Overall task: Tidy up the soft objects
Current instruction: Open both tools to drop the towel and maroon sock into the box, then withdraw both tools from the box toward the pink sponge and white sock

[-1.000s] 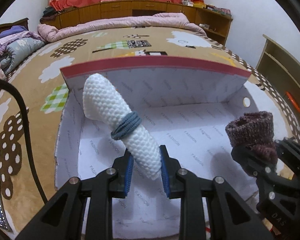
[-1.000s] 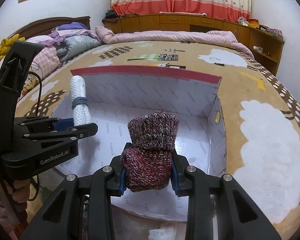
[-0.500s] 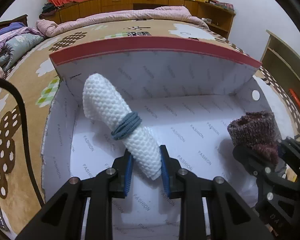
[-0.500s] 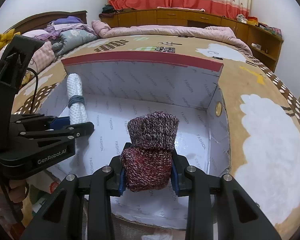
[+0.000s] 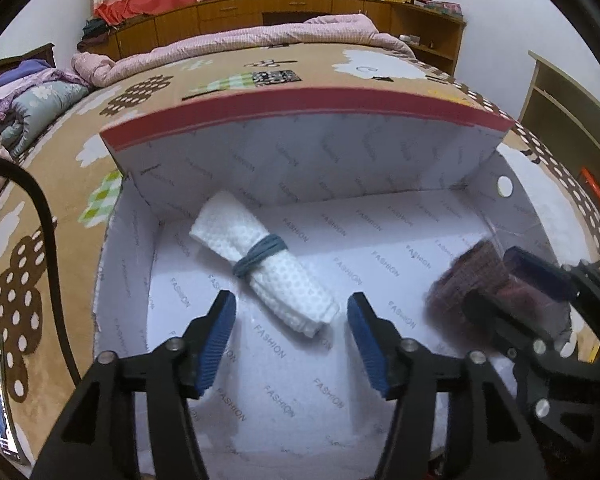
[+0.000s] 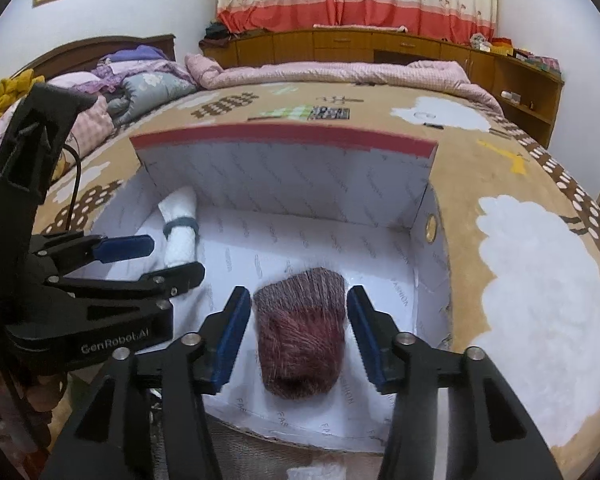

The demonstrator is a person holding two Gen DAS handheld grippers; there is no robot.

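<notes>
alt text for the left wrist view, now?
The left gripper is opening above a white paper-lined box on a bed, its blue pads clear of a white rolled towel tied with a grey band, lying in the box. At right, the right gripper is also opening around a blurred maroon knit sock.

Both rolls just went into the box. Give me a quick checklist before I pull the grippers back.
1. White towel roll lying on the box floor: ok.
2. Left gripper pads clear of it, jaws opening: ok.
3. Maroon knit roll inside the box: ok.
4. Right gripper pads clear of it, jaws opening: ok.
5. Knit roll settled: cannot tell, blurred.
6. Blue band around the towel: ok.
</notes>
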